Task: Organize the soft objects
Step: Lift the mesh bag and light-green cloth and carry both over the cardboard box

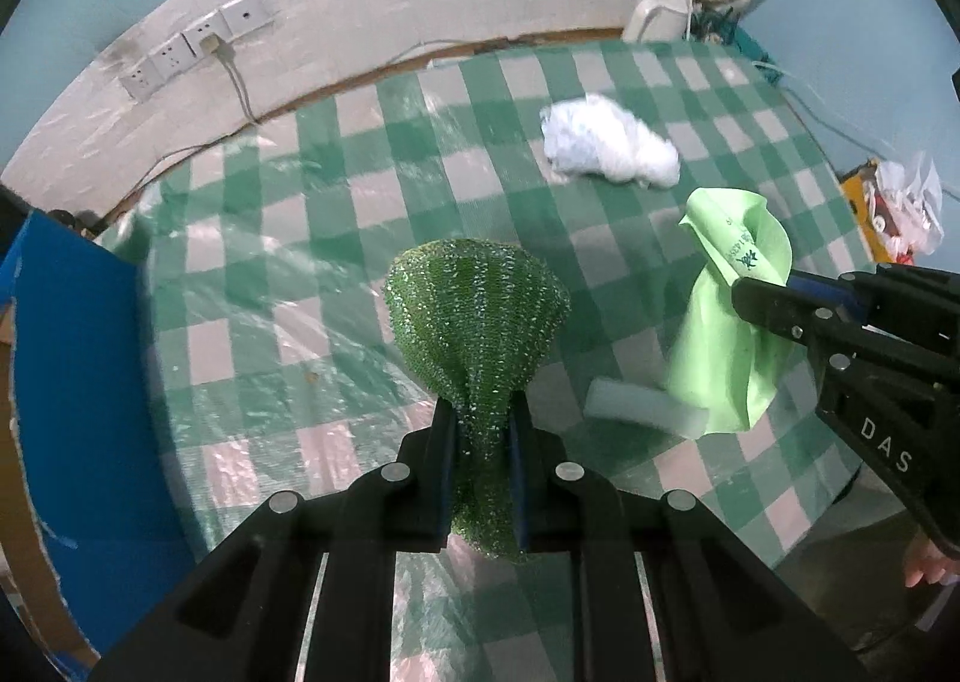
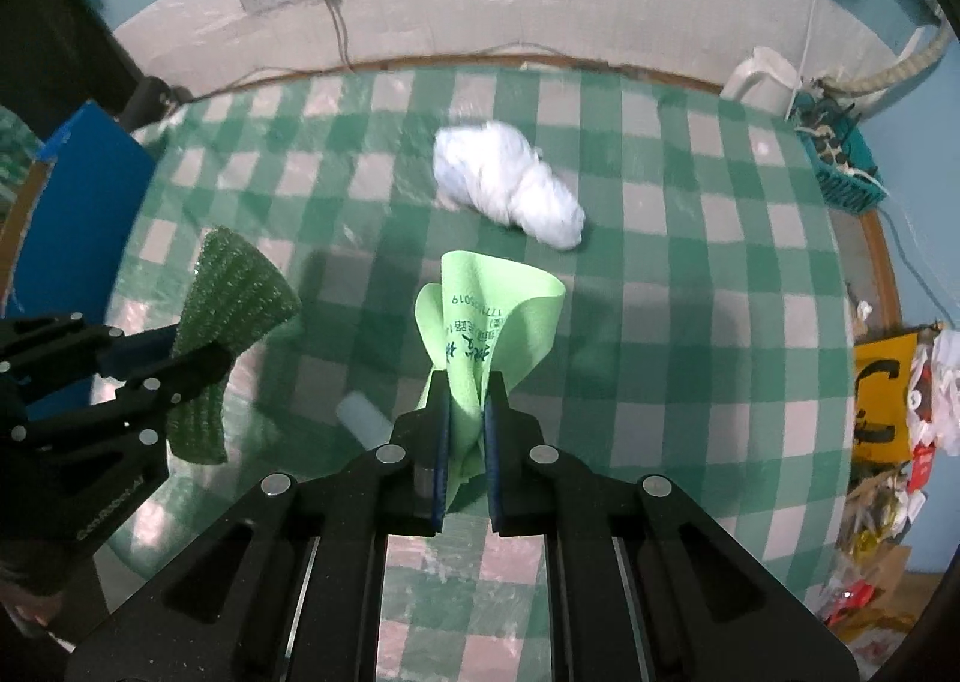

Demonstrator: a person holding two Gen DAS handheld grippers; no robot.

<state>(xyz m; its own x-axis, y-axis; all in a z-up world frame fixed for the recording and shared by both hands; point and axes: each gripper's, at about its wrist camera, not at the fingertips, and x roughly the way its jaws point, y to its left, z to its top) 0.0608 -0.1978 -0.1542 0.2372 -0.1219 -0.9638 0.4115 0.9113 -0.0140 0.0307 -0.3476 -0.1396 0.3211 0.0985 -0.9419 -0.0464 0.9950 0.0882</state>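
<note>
Green mesh scrubber (image 1: 474, 322) is pinched in the left gripper (image 1: 483, 436) and a lime cloth (image 2: 480, 334) in the right gripper (image 2: 465, 412), both seemingly clear of the checked table (image 2: 690, 322), while white bundle (image 2: 510, 184) and foam block (image 1: 642, 406) still await sorting.

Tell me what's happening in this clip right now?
A person is sorting soft items on a checked tablecloth with a tool in each hand. The left tool is shut on a dark green scrubbing cloth, the right tool on a light green cloth, both off the table. A white bundle and a white foam block lie on the table.
</note>
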